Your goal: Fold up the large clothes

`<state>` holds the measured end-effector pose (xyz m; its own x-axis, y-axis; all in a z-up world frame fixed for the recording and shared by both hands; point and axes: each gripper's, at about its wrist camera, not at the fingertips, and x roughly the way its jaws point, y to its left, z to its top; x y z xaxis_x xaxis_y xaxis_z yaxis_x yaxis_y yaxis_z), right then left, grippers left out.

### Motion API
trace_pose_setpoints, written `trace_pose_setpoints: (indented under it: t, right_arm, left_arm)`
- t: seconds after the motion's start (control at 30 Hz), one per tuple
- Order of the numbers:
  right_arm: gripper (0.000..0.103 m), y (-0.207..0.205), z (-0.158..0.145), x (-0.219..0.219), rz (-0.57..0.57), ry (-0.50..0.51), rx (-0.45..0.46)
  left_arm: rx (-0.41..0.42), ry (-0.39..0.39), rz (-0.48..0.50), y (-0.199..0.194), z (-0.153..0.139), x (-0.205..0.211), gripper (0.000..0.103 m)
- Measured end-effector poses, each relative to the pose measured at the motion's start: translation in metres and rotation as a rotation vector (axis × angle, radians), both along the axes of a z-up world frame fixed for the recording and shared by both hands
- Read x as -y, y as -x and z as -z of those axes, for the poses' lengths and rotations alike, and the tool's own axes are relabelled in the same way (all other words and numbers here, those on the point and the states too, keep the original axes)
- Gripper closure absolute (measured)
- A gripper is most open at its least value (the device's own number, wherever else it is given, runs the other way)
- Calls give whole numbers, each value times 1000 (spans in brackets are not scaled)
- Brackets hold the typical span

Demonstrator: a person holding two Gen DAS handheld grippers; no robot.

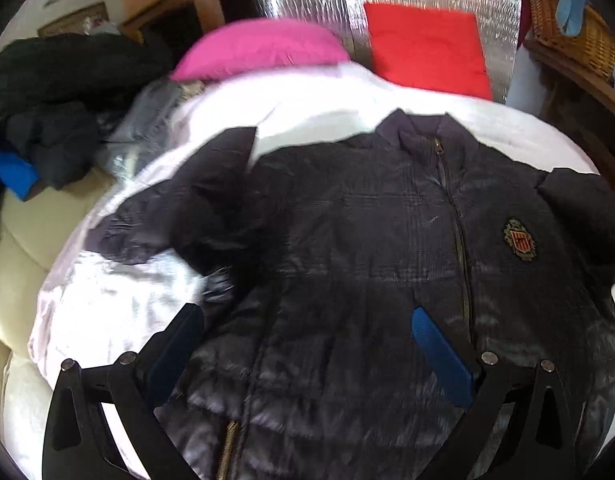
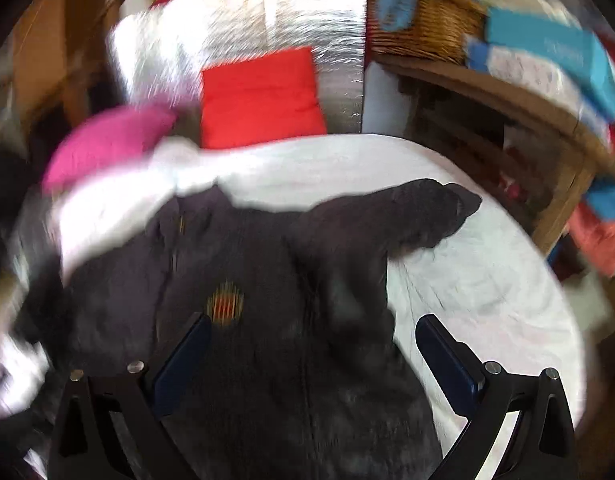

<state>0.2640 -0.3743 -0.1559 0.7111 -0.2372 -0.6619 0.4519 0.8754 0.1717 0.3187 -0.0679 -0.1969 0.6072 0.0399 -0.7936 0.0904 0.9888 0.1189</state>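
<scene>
Jacket: I saw the dark zip jacket front-up on the white sheet, collar away from me.
Left gripper: jaws spread, empty, over the hem.
Right gripper: spread, empty.
Key relation: the outstretched sleeve lay ahead-right of the right jaws; I judged that arm nearer.

The left hand-held gripper has its jaws spread wide, holding nothing. The right hand-held gripper is likewise spread wide and empty; its view is motion-blurred.
</scene>
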Motion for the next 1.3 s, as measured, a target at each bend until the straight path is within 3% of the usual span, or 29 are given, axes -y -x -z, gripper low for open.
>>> trace_pose_setpoints:
  t: [0.13, 0.27, 0.4, 0.57, 0.67, 0.77, 0.83, 0.93, 1.03, 1.17, 1.3]
  right_arm:
    - [0, -5, 9, 97, 51, -250, 131]
    - [0, -15, 63, 194, 121, -643, 206]
    - [0, -29, 106, 237, 168, -818, 214]
    - [5, -54, 126, 266, 216, -796, 203]
    - [23, -77, 140, 276, 223, -791, 143]
    - [40, -86, 148, 275, 243, -760, 152]
    - [75, -92, 148, 273, 249, -722, 116]
    - [85, -96, 131, 257, 220, -655, 152]
    - [86, -97, 99, 227, 124, -604, 207]
    - [86, -95, 68, 179, -9, -646, 277]
    - [86, -90, 53, 114, -143, -672, 264]
  left_arm:
    - [-61, 0, 9, -31, 24, 12, 0]
    - [-103, 8, 17, -41, 52, 12, 0]
    - [-77, 18, -2, -48, 57, 10, 0]
    - [-39, 57, -16, -49, 53, 9, 0]
    - [-11, 42, -1, -49, 52, 19, 0]
    - [17, -3, 17, -48, 51, 27, 0]
    - [37, -27, 29, -47, 49, 31, 0]
    - [68, -38, 23, -48, 42, 31, 0]
    - [101, -23, -4, -51, 33, 23, 0]
    - [141, -16, -51, -54, 21, 9, 0]
    - [146, 12, -93, -58, 13, -7, 0]
